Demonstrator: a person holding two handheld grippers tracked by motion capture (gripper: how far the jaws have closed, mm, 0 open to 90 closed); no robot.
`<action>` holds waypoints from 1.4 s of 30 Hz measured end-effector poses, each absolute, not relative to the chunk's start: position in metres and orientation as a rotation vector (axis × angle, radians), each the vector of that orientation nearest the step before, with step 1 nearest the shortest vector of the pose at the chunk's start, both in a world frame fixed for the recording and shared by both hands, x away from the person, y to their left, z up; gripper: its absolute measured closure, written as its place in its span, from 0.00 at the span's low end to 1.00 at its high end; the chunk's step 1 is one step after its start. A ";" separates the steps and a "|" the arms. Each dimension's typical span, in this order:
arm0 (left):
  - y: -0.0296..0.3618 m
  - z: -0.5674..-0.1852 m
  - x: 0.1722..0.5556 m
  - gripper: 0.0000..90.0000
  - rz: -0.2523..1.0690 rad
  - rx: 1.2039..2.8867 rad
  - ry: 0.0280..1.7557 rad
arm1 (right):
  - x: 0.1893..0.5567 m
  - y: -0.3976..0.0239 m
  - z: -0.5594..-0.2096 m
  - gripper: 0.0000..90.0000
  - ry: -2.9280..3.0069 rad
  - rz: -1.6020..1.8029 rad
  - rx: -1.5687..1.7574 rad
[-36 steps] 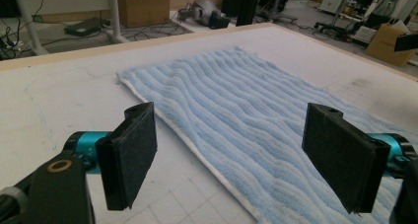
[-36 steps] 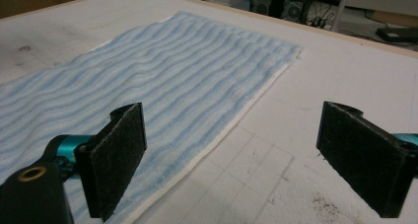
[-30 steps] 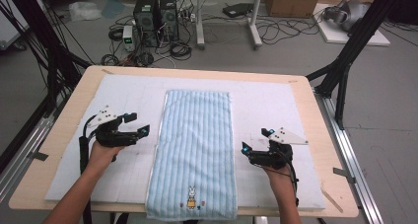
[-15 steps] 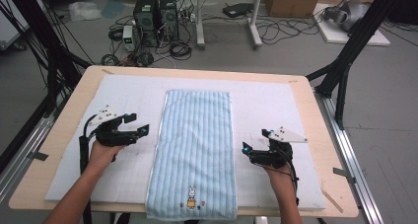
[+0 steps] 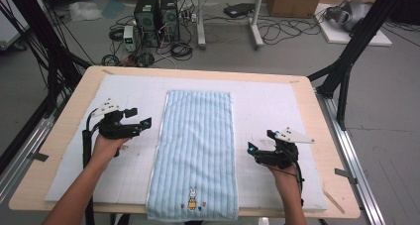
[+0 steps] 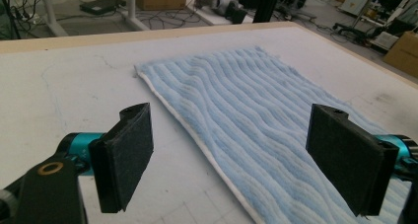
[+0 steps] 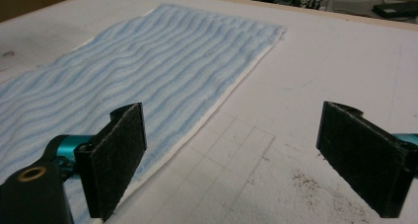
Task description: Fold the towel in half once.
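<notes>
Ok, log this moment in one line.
towel: flat, untouched | left gripper: open, beside it, jaws just widened | right gripper: open, beside it

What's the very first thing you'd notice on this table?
A long light-blue striped towel lies flat down the middle of the white mat, with a little bunny picture at its near end. On each side a person's hand holds a black gripper, the left gripper and the right gripper, both with jaws wide open and pointing at the towel without touching it.
</notes>
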State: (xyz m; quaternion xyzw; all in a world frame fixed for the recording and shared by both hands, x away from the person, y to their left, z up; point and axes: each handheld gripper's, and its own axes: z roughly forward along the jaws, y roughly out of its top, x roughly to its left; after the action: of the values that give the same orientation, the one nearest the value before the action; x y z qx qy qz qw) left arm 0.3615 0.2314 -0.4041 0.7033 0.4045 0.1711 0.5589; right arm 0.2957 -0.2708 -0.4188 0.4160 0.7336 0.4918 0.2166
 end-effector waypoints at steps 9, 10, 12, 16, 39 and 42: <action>0.215 -0.400 0.391 0.21 0.386 1.683 1.006 | 0.295 -0.270 -0.419 0.12 2.037 1.360 1.160; 0.213 -0.400 0.393 0.22 0.383 1.682 1.010 | 0.295 -0.269 -0.419 0.12 2.038 1.358 1.160; 0.211 -0.401 0.396 0.22 0.376 1.674 1.008 | 0.296 -0.269 -0.420 0.12 2.041 1.357 1.158; 0.208 -0.407 0.401 0.24 0.358 1.687 1.026 | 0.295 -0.269 -0.420 0.12 2.044 1.354 1.162; 0.172 -0.435 0.446 0.37 0.434 1.864 1.139 | 0.296 -0.268 -0.427 0.12 2.072 1.319 1.182; 0.168 -0.441 0.448 0.43 0.428 1.894 1.153 | 0.297 -0.268 -0.427 0.12 2.075 1.316 1.186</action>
State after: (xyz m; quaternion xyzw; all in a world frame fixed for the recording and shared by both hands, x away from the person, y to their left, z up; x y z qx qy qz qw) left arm 0.4482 0.1679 -0.4409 0.7583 0.4615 0.1713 0.4274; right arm 0.2966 -0.2678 -0.4271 0.4256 0.7443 0.4720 0.2052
